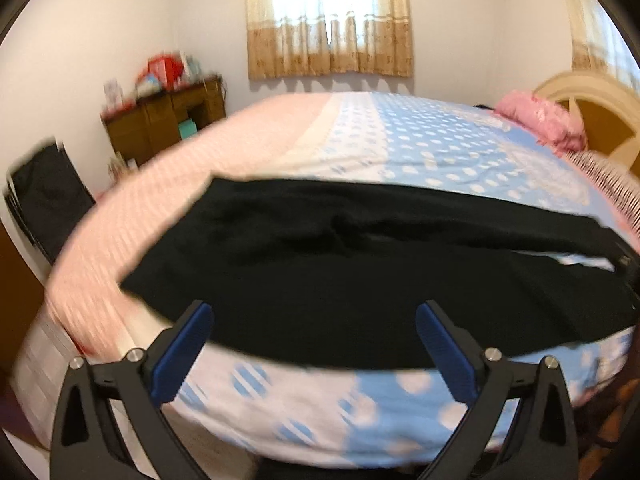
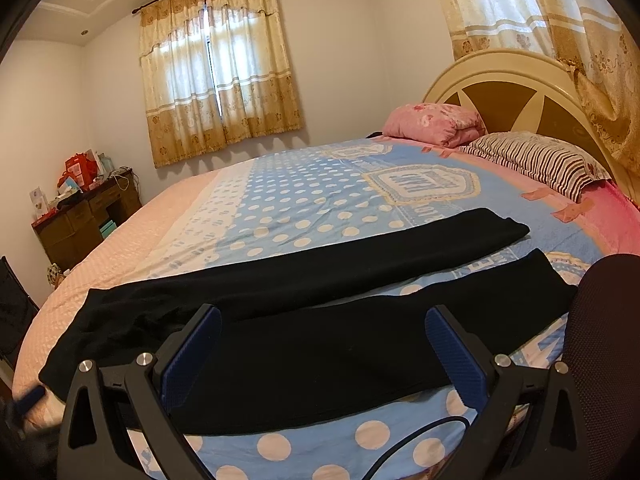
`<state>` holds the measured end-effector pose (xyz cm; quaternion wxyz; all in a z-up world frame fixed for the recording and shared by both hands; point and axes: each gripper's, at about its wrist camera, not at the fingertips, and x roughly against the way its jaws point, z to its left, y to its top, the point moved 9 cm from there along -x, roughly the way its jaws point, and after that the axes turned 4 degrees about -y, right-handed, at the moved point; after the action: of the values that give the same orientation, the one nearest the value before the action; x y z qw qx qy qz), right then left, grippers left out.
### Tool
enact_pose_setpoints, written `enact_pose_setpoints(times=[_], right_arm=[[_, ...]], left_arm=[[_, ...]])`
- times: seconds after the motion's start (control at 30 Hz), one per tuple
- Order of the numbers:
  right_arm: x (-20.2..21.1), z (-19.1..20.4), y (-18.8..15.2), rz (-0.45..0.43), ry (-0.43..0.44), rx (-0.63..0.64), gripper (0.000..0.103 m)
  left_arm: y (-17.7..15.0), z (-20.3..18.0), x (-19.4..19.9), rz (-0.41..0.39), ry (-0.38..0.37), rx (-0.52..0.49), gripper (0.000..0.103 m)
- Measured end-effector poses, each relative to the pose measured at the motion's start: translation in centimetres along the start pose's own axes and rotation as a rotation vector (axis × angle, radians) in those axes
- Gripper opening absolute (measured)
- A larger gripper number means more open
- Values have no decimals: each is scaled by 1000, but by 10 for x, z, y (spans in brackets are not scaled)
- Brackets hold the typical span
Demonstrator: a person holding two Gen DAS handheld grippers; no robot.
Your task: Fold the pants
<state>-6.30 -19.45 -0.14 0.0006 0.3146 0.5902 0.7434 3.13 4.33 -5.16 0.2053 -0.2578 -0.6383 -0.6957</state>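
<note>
Pants [image 2: 304, 320] lie flat across the near part of the bed [image 2: 304, 208], black, with the waist end toward the left and the two legs running off to the right, parted by a strip of blue dotted sheet. At the far left of the room a dark wooden desk [image 2: 86, 222] stands against the wall, piled with red boxes [image 2: 80, 170]. My left gripper [image 1: 314, 320] hovers over the near edge of the waist end, its blue-padded fingers [image 1: 188, 352] spread wide with nothing between them; that view is smeared with motion blur, so the cloth's edges are soft. A curtained window [image 2: 218, 72] sits in the far wall, behind the middle of the bed. My right gripper [image 2: 324, 328] hangs above the nearer leg, fingers [image 2: 460, 360] likewise wide apart and empty, the black fabric showing in the gap. A thin dark cable [image 2: 420, 440] loops over the sheet just near of that leg. Further right, the far leg ends short of a striped pillow [image 2: 536, 160], with a pink folded quilt [image 2: 436, 124] beyond it against the arched headboard [image 2: 508, 76].
</note>
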Motion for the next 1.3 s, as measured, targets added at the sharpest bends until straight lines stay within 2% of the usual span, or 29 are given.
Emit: enact_pose_setpoints(times=[0.1,0.2,0.37,0.83,1.03,1.13,1.3], right_arm=[[-6,0,-3,15,-13,6,102],[-12,-1,-6,31,-20,11,102],[-22,-1,-10,53,-35,35,102],[-64,5,0,109,-16,99,102],[-98,22,16,163,56,116,102],[-121,47,26,197,124,183,102],[-166,117,40,224,237,381,100]], left_arm=[[18,15,-15,-12,60,-57,103],[28,30,-32,-9,65,-57,103],[36,43,-60,51,55,-49,103],[52,52,-98,112,72,-60,103],[60,68,-119,157,72,-28,103],[62,82,-129,175,91,1,103],[62,96,-149,211,143,19,103]])
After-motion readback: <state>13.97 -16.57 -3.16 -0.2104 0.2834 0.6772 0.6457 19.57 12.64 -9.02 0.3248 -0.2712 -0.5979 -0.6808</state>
